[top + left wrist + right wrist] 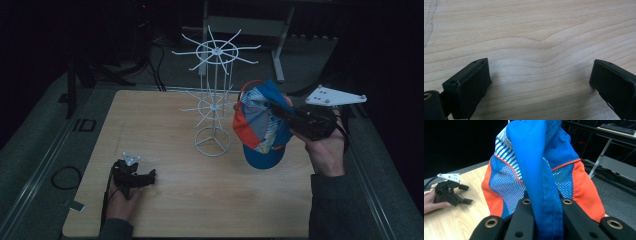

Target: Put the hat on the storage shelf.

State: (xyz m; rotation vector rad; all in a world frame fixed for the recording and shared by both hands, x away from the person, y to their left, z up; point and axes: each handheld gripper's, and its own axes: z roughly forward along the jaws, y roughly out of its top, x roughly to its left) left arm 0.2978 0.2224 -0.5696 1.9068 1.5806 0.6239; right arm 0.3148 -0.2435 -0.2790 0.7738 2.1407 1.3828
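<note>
The wooden worktop (165,210) carries a white wire rack (214,100), a tall stand with two tiers of spoke-like arms, all of them bare. It stands just to the left of the right hand-held gripper (280,114) and slightly beyond it. That hand-held gripper is clamped on a fold of a blue and orange cap (260,125), which hangs from it in the air above the worktop, close beside the rack's lower tier without touching it as far as I can tell. So the picking up looks done, and I judge that hanging the cap on one of the arms is what is left. The nearest spokes jut toward the cap and could snag its mesh on the way in. Smallest of all, the left hand-held gripper (150,176) rests low on the worktop, well off to the right gripper's left, its jaws spread wide over bare wood.
</note>
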